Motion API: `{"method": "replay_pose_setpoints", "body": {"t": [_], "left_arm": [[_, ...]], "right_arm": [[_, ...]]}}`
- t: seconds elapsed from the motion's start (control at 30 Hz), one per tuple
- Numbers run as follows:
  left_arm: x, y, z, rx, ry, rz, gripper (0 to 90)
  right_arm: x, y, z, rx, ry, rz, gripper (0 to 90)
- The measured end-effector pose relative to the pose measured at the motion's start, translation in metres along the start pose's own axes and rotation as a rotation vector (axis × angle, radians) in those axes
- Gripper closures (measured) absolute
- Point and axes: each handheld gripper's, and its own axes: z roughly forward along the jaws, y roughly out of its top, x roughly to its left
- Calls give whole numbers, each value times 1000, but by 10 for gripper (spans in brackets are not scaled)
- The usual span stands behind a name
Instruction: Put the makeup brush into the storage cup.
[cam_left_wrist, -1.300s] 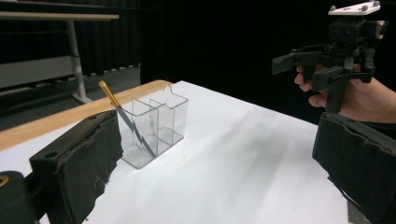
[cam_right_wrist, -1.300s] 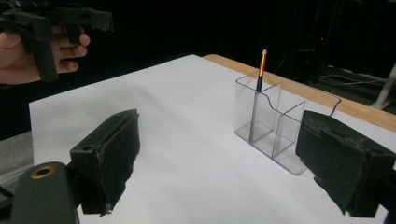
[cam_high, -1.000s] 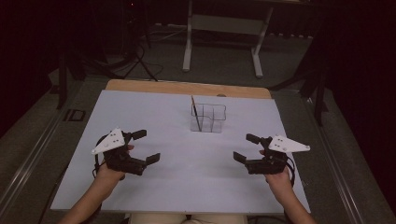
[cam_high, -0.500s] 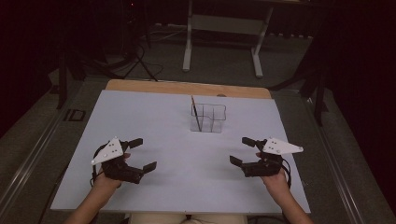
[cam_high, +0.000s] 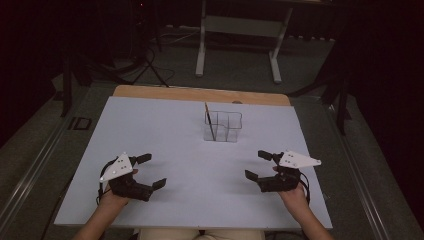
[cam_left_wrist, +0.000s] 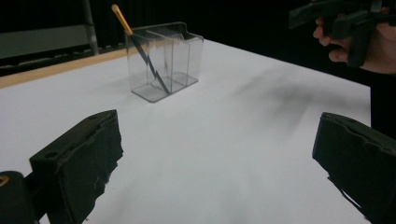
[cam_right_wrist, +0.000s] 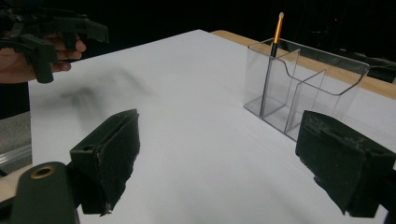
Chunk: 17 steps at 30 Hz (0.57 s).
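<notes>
A white tabletop (cam_high: 165, 130) is seen, with a clear organizer (cam_high: 223, 126) standing toward its far middle. The left hand-held gripper (cam_high: 151, 171) and right hand-held gripper (cam_high: 258, 165) are held wide, empty, near the front edge. A pencil (cam_high: 209, 121) is leaned in the organizer's left compartment.

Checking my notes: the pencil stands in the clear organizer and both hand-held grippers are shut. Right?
Not quite. The pencil does stand in the clear organizer, but the left hand-held gripper and right hand-held gripper are open, jaws wide apart in both gripper views.

organizer (cam_high: 223, 126) sitting mid-bench (cam_high: 165, 125), toward far edge | pencil (cam_high: 210, 122) leaning in its left compartment | claws flanking near side
</notes>
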Motion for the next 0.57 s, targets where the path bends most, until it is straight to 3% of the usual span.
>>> {"method": "replay_pose_setpoints", "body": {"t": [0.1,0.57], "left_arm": [[1,-2,1,-11,-7,-20,22],[-1,-5,3,-20,-13,-38,22]], "right_arm": [[-1,-1,0,-2,2,3,138],[-1,-2,0,2,3,2,138]]}}
